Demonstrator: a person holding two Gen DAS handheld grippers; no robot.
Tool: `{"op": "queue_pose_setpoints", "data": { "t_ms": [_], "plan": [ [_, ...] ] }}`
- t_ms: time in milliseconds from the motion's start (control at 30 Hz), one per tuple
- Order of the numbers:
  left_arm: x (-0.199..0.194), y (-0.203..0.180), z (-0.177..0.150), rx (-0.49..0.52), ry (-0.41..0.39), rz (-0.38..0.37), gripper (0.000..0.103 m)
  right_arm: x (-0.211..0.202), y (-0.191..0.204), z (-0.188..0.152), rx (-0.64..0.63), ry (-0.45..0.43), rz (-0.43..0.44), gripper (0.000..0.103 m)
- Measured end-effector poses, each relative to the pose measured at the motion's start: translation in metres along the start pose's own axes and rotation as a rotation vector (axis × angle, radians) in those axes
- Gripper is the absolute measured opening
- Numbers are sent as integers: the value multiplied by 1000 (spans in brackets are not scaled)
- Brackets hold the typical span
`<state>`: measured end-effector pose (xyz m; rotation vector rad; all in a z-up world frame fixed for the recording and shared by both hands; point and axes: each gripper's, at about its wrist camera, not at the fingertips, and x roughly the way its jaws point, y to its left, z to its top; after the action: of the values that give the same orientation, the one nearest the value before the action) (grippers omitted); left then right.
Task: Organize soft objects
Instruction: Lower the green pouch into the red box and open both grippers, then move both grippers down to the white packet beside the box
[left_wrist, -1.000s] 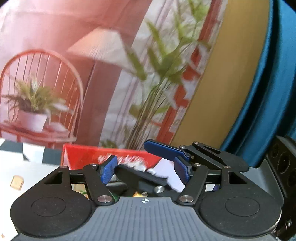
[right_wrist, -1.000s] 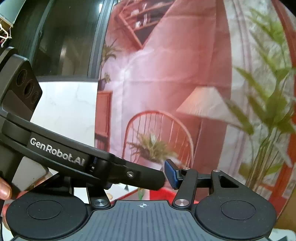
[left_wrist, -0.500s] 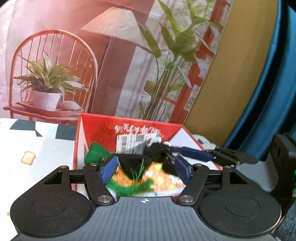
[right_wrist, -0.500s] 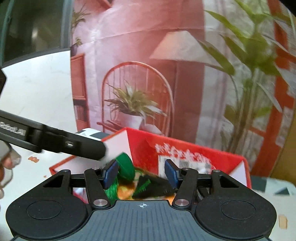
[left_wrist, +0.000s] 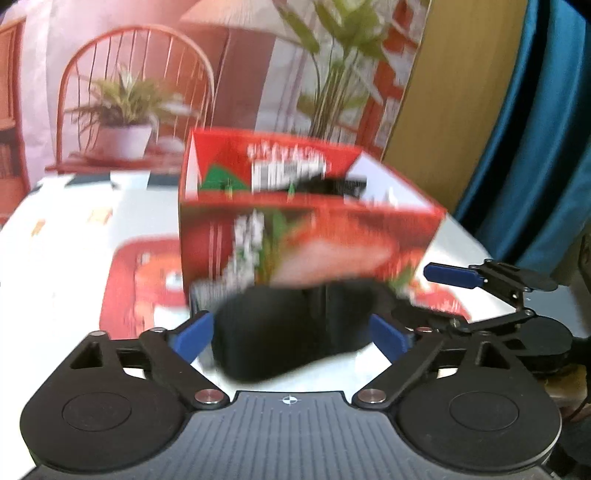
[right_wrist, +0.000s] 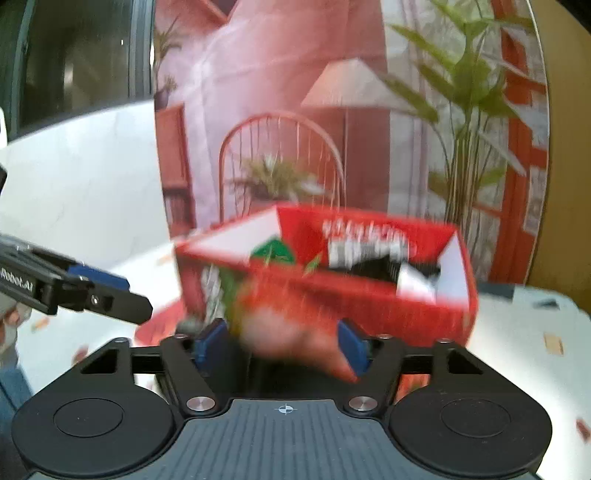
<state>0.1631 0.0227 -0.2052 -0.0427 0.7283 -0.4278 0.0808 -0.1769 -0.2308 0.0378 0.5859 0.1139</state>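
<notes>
White table (left_wrist: 66, 258), one red box (left_wrist: 303, 240), one black soft item (left_wrist: 291, 332) between left fingers (left_wrist: 192, 334) opening, right fingers (right_wrist: 351, 345) opening, empty.

**What things are made of**

The box (left_wrist: 310, 236) looks like printed cardboard, red outside with a slight sheen, white inside. The dark bundle (left_wrist: 291, 328) between my left fingers (left_wrist: 194, 334) seems soft, matt black cloth. My fingers carry smooth blue plastic pads on matt black arms with shiny metal rivets. The surface (left_wrist: 66, 251) is pale and smooth.

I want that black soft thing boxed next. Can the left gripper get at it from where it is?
Probably yes: the black soft object lies between the left gripper's opening jaws, before the red box, nothing blocking.
</notes>
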Motion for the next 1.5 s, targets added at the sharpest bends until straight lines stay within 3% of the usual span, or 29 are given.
{"op": "queue_pose_setpoints", "data": {
  "t_ms": [67, 167, 267, 500, 767, 1000, 1400, 1500],
  "plan": [
    [4, -1, -15, -7, 34, 19, 99, -3, 9, -17, -4, 50, 4, 88],
    [11, 0, -32, -14, 74, 42, 101, -8, 23, -37, -40, 102, -2, 102],
    [18, 2, -45, -16, 99, 77, 102, -7, 38, -52, -108, 165, -14, 102],
    [17, 25, -58, -116, 104, 114, 103, -1, 44, -73, -127, 259, -34, 102],
    [23, 30, -60, -171, 126, 108, 103, -5, 37, -79, -95, 305, -49, 102],
    [25, 33, -61, -193, 129, 124, 103, 2, 46, -84, -159, 344, -45, 102],
    [13, 37, -59, -214, 27, 134, 103, 29, 59, -74, -246, 281, -41, 102],
    [8, 37, -58, -222, 0, 124, 103, 31, 53, -69, -219, 261, -54, 95]
  ]
}}
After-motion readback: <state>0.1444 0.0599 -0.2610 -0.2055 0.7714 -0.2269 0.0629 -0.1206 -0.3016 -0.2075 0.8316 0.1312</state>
